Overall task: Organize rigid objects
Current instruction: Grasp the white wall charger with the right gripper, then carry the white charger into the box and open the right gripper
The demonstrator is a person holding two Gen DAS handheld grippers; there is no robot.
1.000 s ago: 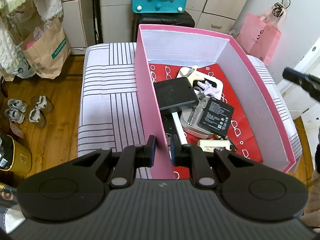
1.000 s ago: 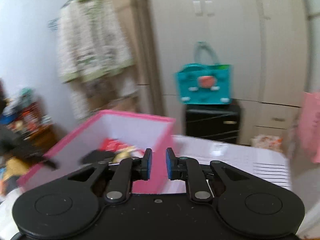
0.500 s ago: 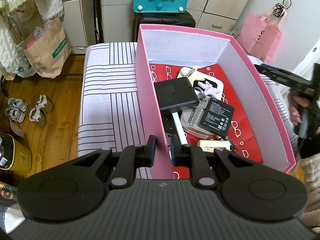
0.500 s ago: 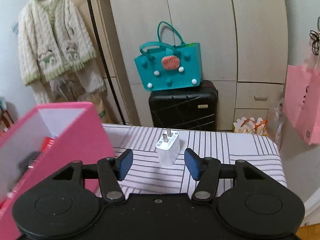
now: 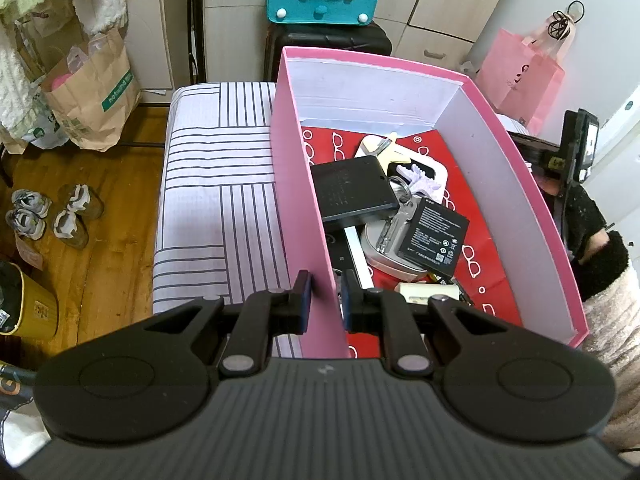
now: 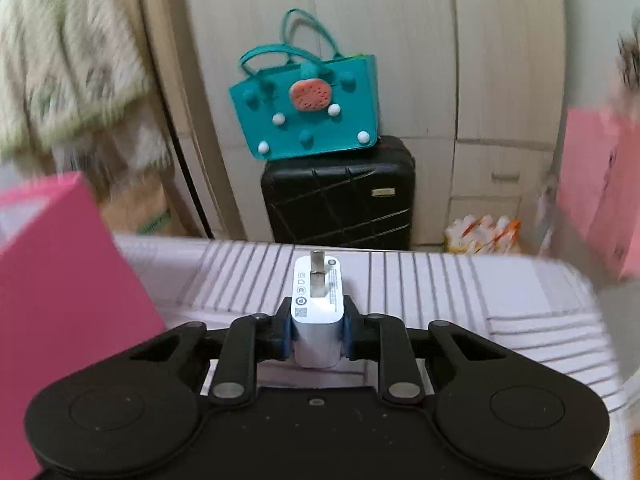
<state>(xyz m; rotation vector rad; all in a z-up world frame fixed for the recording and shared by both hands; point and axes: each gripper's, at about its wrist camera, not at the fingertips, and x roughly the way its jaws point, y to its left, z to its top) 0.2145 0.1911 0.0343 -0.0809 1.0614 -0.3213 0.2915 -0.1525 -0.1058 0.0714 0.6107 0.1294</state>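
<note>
My left gripper (image 5: 325,298) keeps its fingers (image 5: 301,295) clenched on the near left wall of the pink box (image 5: 300,184), one on each side of the wall; this hold has not shifted over the last second. The box stands on the striped surface (image 5: 216,184), which I cannot identify as a bed or a padded bench.

The change is on my right side. A second ago my right gripper (image 6: 316,330) faced the box with nothing between its fingers. Half a second ago the fingers stood wide apart with the white charger (image 6: 318,308) upright on the stripes beyond them. Now the fingers (image 6: 286,332) are closing on the charger, and the blue pads touch its two flanks. In my judgement the pickup is nearly complete; lifting and carrying to the box, which lies at 9 o'clock in the right wrist view, remain.

The box already holds a flat black square device (image 5: 354,190), a labelled black battery (image 5: 434,240), a bunch of keys (image 5: 400,216) and several smaller items.

The charger is a white rounded block with a glossy shell. Its two metal prongs (image 6: 318,276) point toward 12 o'clock, away from me. Small grey printed marks and a code square sit on the prong face. It is at the frame centre, clear of the box. I judge the hard shell slippery.
</note>
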